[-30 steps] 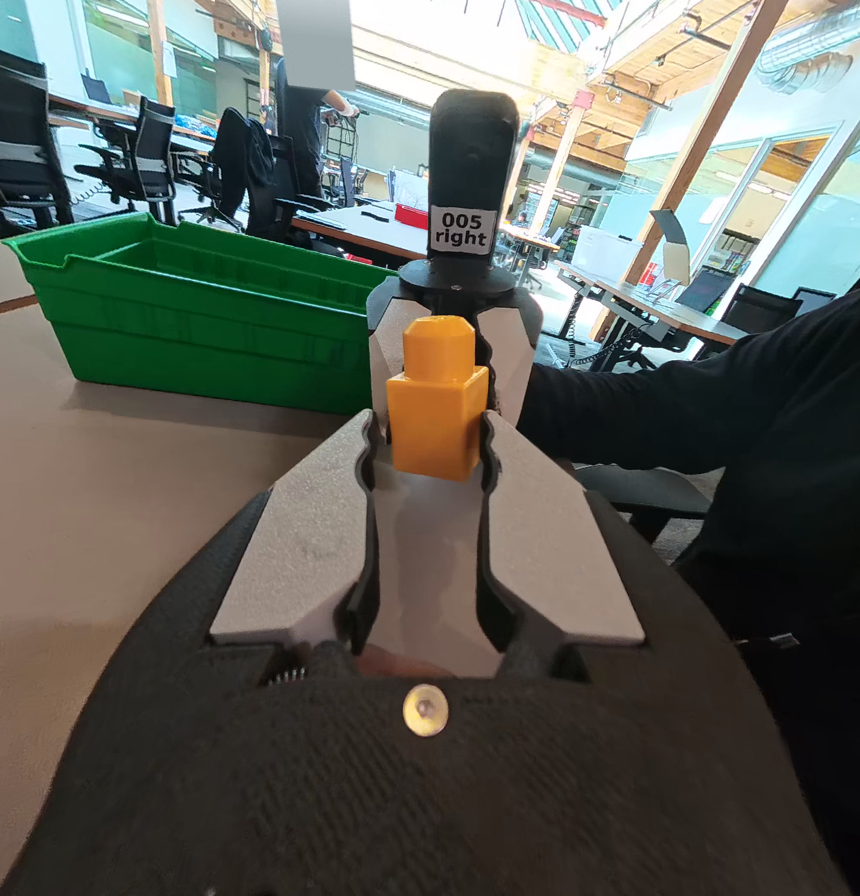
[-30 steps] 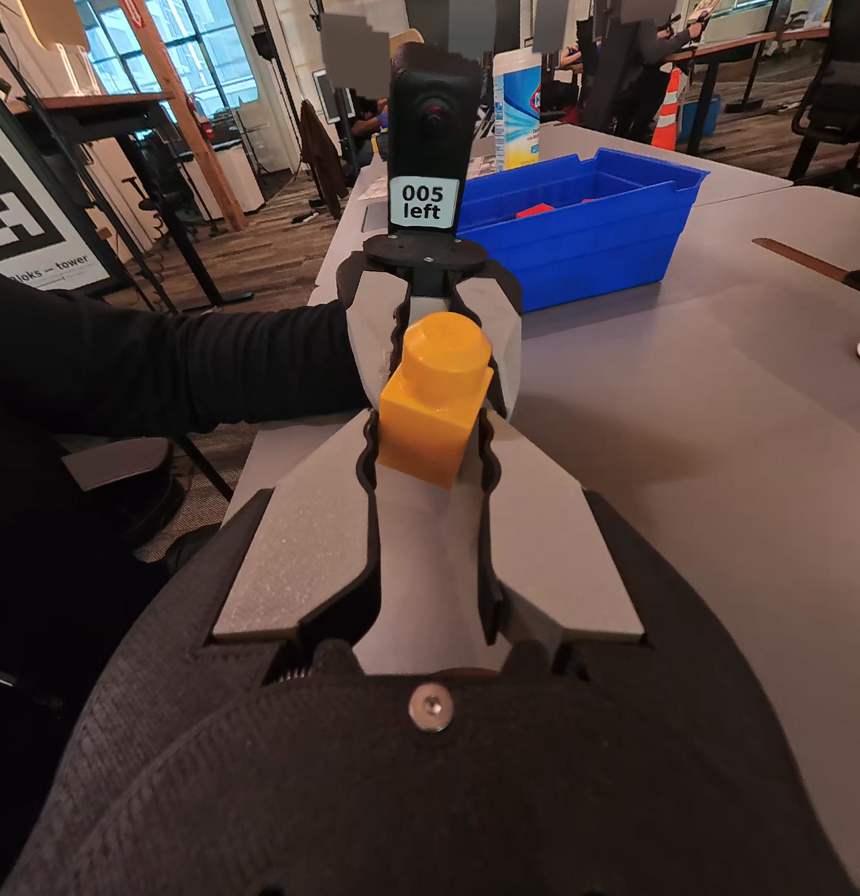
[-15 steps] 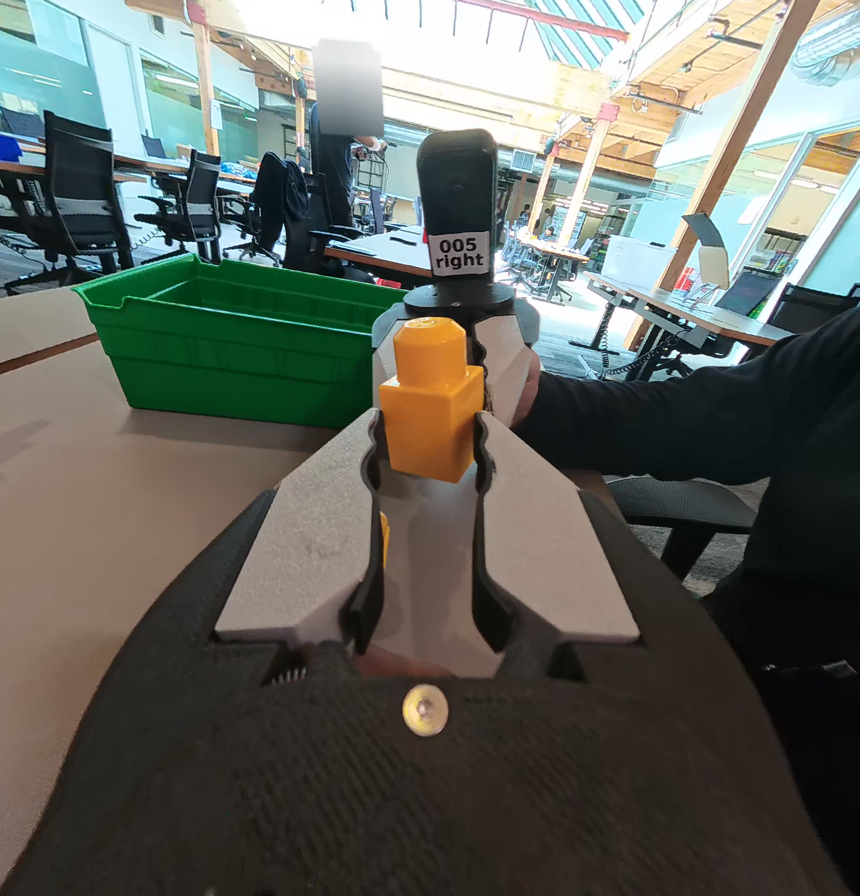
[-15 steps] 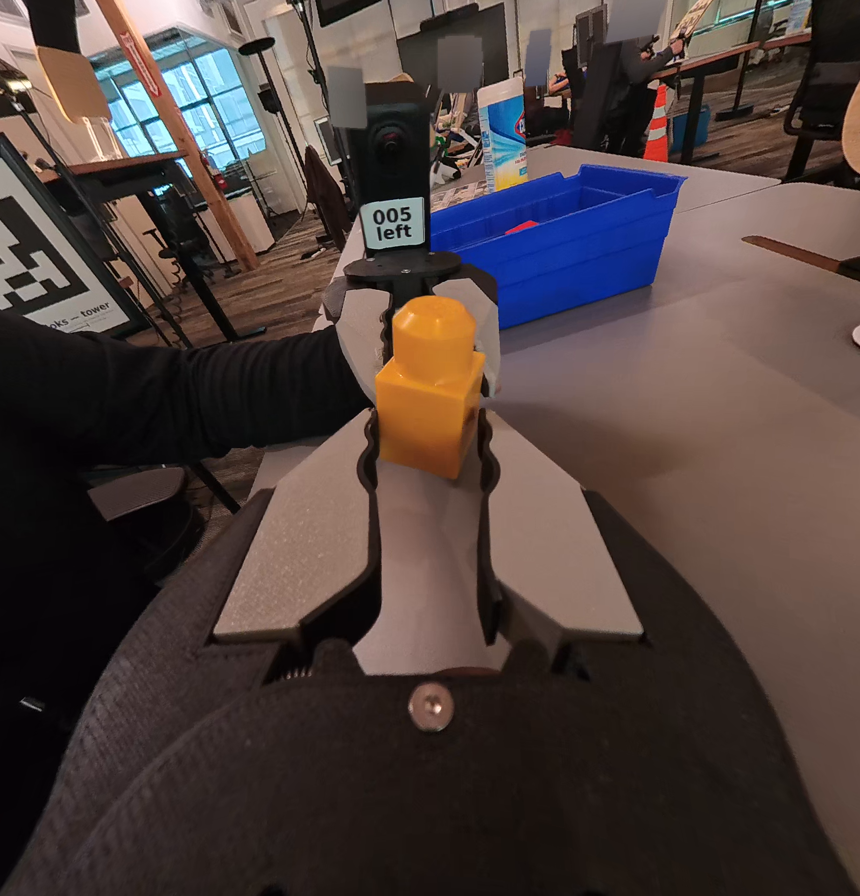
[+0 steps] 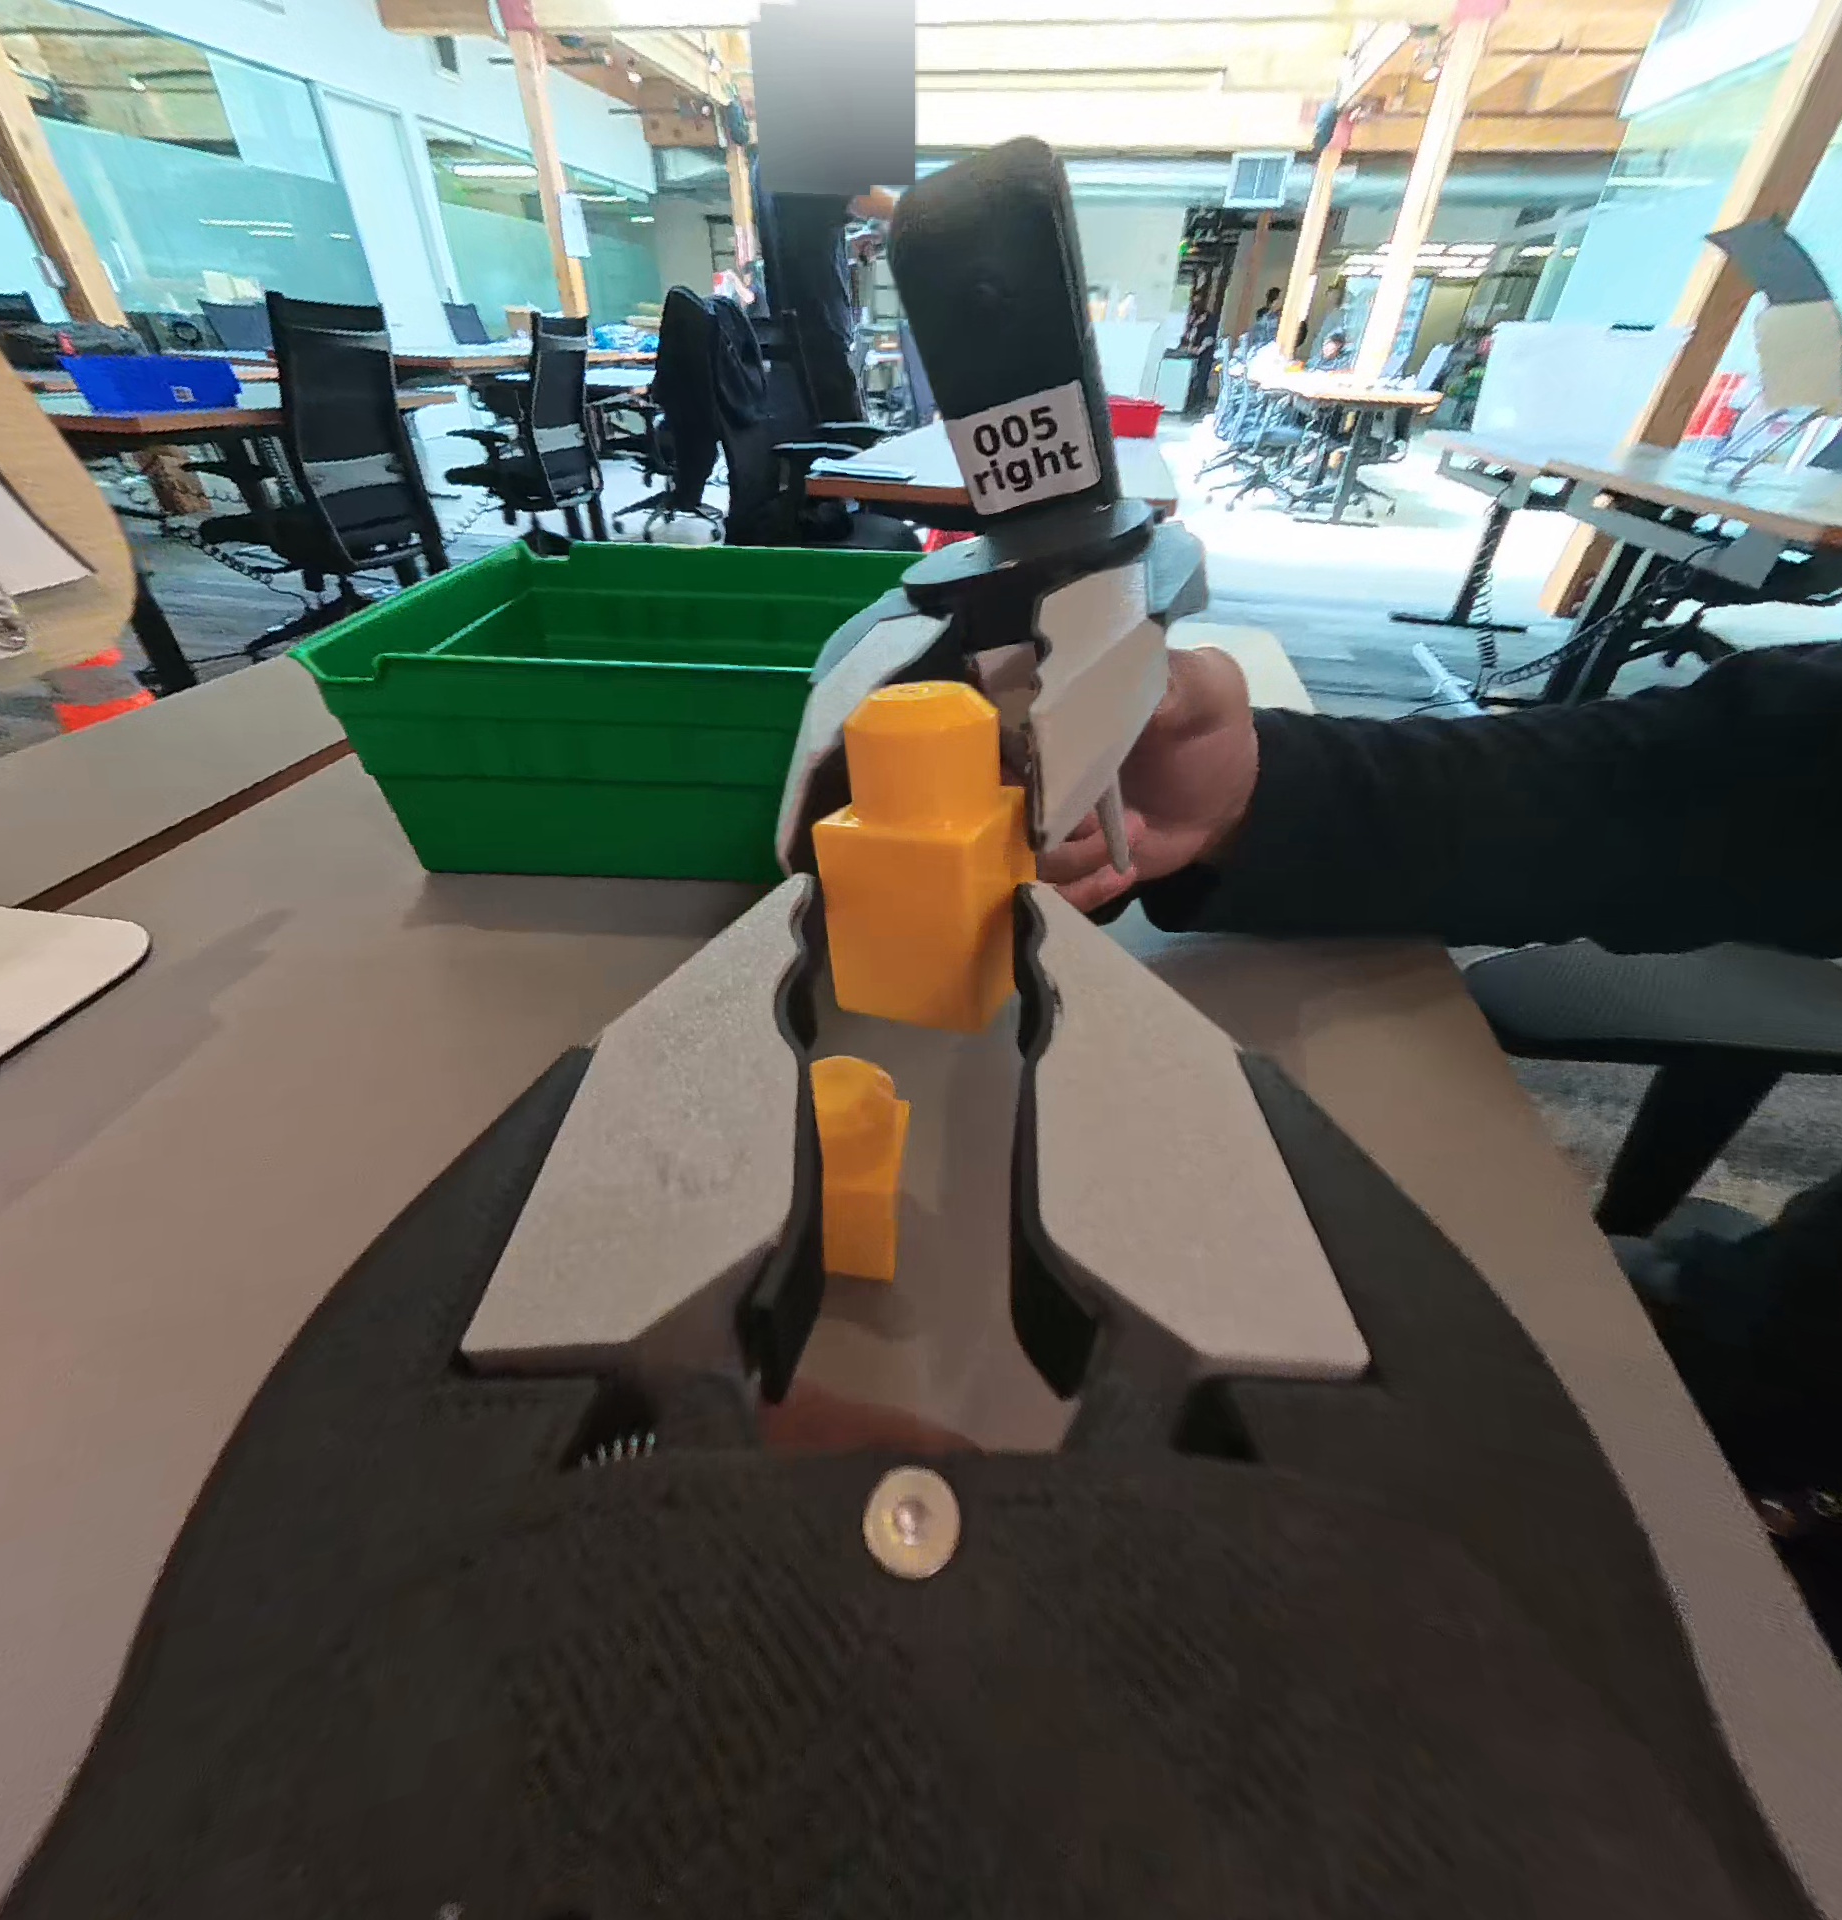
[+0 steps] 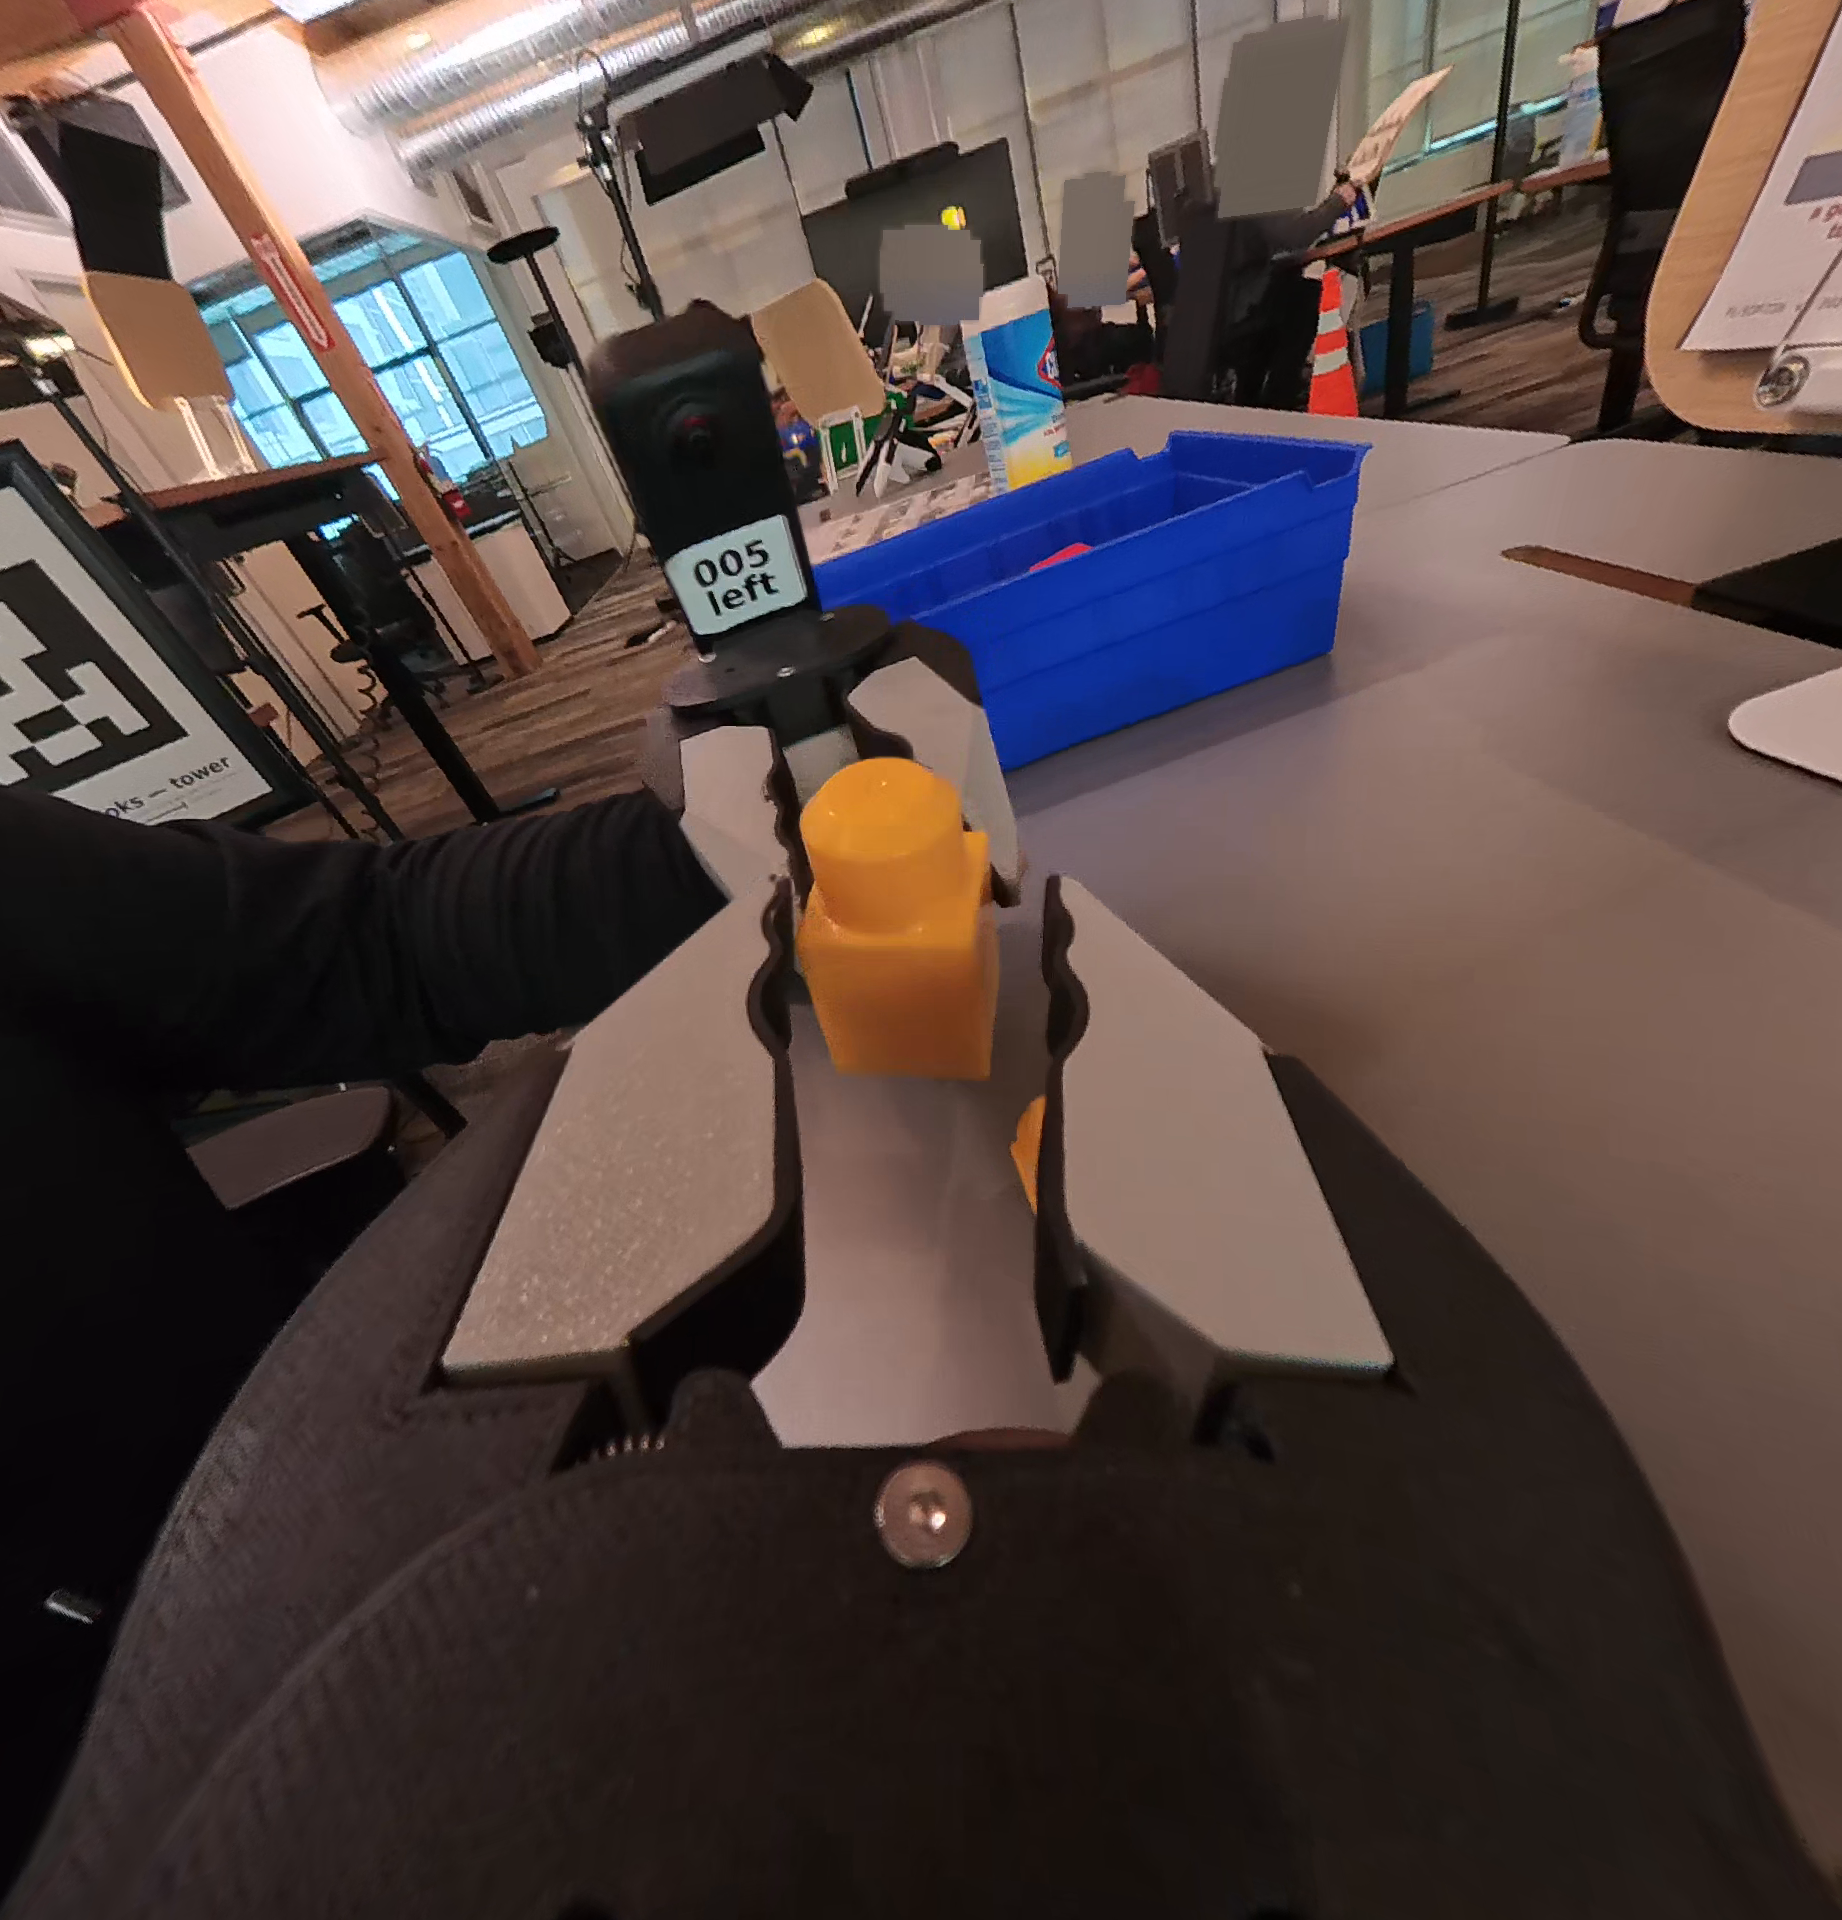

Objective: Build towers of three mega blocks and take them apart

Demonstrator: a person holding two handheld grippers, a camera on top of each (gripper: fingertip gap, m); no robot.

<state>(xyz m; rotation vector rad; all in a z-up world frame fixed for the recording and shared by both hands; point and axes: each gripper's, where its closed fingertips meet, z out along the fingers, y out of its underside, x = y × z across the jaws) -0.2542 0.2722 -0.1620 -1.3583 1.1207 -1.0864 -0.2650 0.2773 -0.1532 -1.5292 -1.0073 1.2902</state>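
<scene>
Lifted off the lower orange block (image 5: 860,1184) standing on the near table (image 5: 325,1039), upper orange block (image 5: 922,914) pinched by left gripper (image 5: 912,966) in left wrist view; in right wrist view, right gripper (image 6: 906,935) spread wide, loose around it, suggesting one separation done.

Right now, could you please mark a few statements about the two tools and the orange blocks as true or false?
1. The left tool is clamped on an orange plastic single-stud block. True.
2. The right tool squeezes that block as well. False: its jaws stand apart, with a gap showing beside the block.
3. A second orange single-stud block stands upright on the grey table. True.
4. The held block is pressed onto the second one. False: it hangs clear above it, with table showing between them.
</scene>
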